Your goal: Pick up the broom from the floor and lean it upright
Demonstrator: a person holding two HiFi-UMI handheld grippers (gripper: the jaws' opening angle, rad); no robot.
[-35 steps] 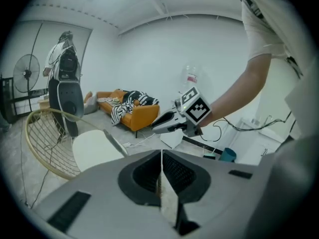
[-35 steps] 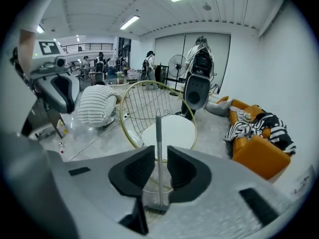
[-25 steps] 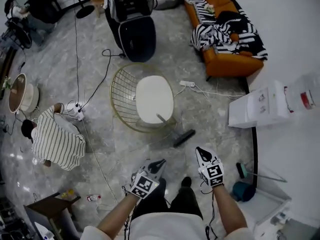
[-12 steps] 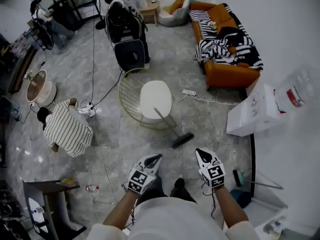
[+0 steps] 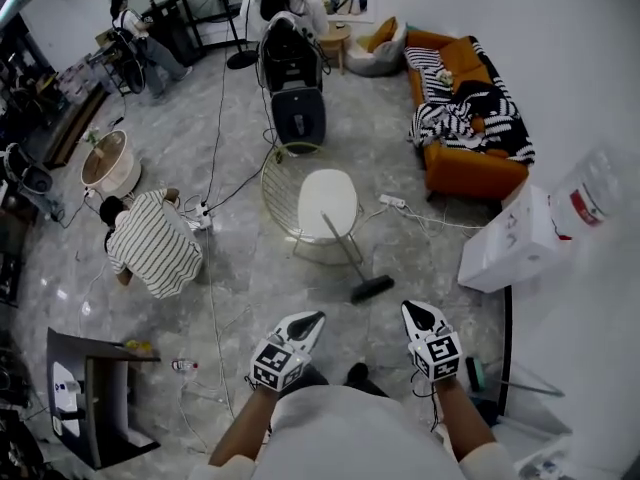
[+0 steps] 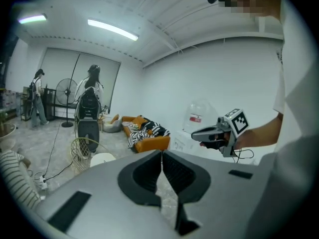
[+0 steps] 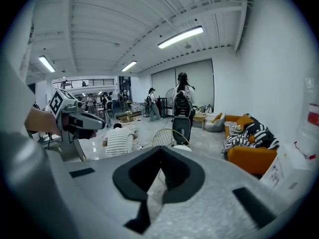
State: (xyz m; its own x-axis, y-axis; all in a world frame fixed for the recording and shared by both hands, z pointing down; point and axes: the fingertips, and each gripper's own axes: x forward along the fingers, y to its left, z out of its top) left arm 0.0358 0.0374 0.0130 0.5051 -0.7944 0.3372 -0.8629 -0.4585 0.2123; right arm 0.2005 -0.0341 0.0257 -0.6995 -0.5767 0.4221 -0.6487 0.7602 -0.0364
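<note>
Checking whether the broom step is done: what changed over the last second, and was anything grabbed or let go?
The view pulled up and back, taking in more of the room; the person seems to have straightened up. Nothing was grabbed or released: the left gripper and right gripper stay shut and empty. The broom still leans against the wire chair at its white seat, head on the floor.

The left claw (image 5: 316, 317) and right claw (image 5: 410, 309) are white with black, pointed pads. Each bears a cube (image 5: 277, 365) of black-and-white square markers. Thin black cables (image 5: 428, 400) trail toward six o'clock. Pale short-sleeved shirt (image 5: 340, 433), dark shoe (image 5: 356, 374).
</note>
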